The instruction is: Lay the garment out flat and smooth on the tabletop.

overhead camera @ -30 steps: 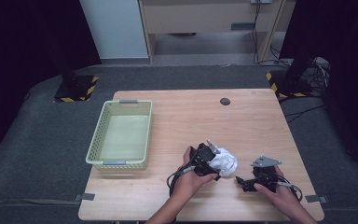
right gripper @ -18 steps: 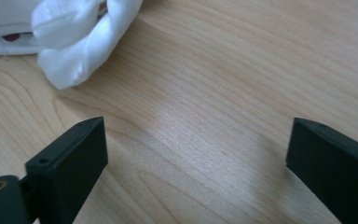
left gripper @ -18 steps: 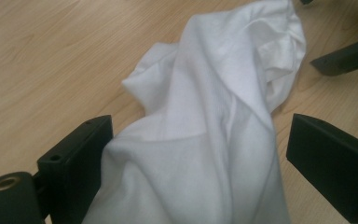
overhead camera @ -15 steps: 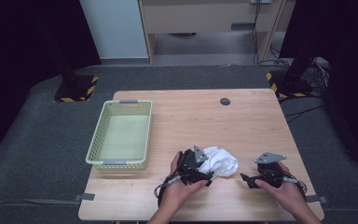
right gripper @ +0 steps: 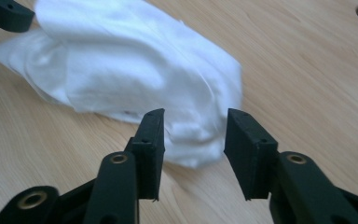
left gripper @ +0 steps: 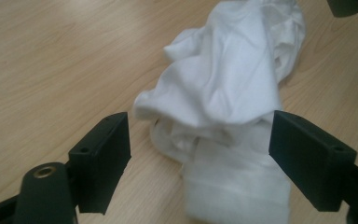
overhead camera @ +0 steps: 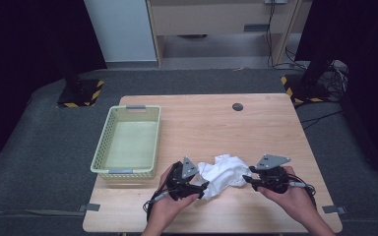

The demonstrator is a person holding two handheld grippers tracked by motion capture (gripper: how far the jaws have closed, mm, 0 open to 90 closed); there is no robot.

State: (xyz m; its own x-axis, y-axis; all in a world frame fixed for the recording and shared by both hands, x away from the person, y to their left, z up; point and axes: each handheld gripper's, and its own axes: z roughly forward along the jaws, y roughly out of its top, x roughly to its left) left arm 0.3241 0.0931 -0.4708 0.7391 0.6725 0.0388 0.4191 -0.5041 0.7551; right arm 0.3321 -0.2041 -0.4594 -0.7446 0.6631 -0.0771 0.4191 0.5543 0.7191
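A crumpled white cloth (overhead camera: pixel 224 173) lies near the table's (overhead camera: pixel 275 128) front edge, between the left gripper (overhead camera: pixel 200 189) and the right gripper (overhead camera: pixel 248 179), well apart from the basket (overhead camera: pixel 128 169) by the left edge. Both pairs of jaws have just been closing, the left wide apart around a folded end, the right narrower at a bulge, neither yet pressing the cloth. The risk, I judge, is that each pinches only a loose top fold, so the soft, layered bundle slips out or lifts bunched.

One white cloth (overhead camera: pixel 224 173), one green basket (overhead camera: pixel 128 142), two hand-held grippers, perhaps one table hole (overhead camera: pixel 237 106)
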